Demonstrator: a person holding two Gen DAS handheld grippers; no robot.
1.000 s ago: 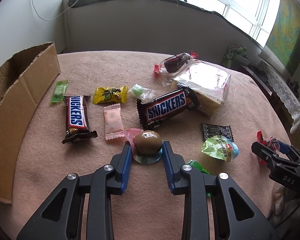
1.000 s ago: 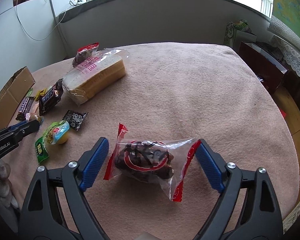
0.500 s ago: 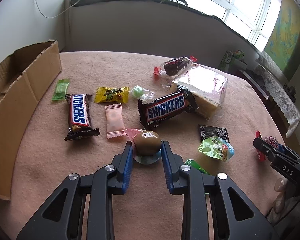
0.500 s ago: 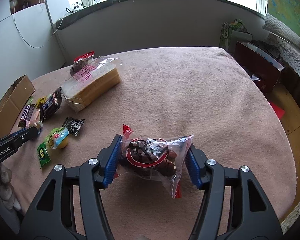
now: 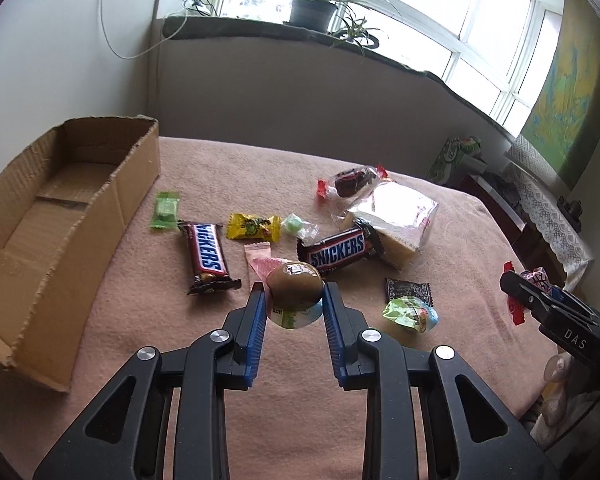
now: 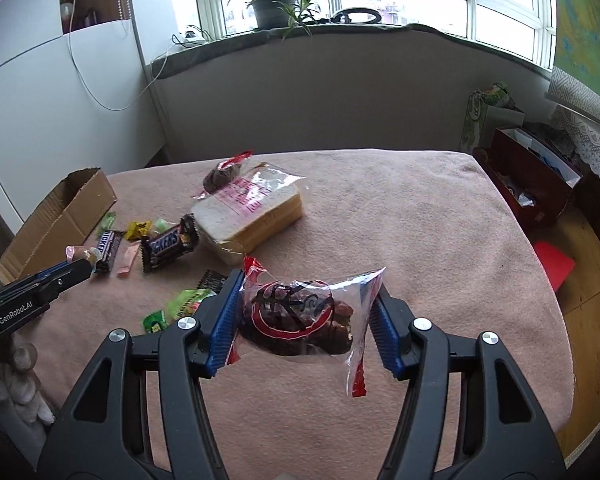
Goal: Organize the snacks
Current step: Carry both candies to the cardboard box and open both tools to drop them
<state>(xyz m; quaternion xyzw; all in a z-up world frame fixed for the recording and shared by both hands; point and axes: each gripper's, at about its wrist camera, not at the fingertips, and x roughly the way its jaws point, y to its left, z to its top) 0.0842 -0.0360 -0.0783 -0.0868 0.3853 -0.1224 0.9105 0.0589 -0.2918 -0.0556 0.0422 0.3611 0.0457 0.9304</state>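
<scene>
Two grippers each hold a snack above the pink surface (image 5: 440,216): the left gripper (image 5: 294,300) clamps a brown egg-shaped treat (image 5: 295,283), and the right gripper (image 6: 306,316) squeezes a clear bag of dark pastry (image 6: 300,320), near the cardboard box (image 5: 60,216).

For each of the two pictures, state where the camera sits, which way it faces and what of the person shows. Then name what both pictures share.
Left wrist: on the left claw, facing down-forward at the brown egg snack it grips; the right claw shows.
Right wrist: on the right claw, facing its clear cake packet; the left claw and gloved fingers show.
Shared: cardboard box, bread bag.
</scene>
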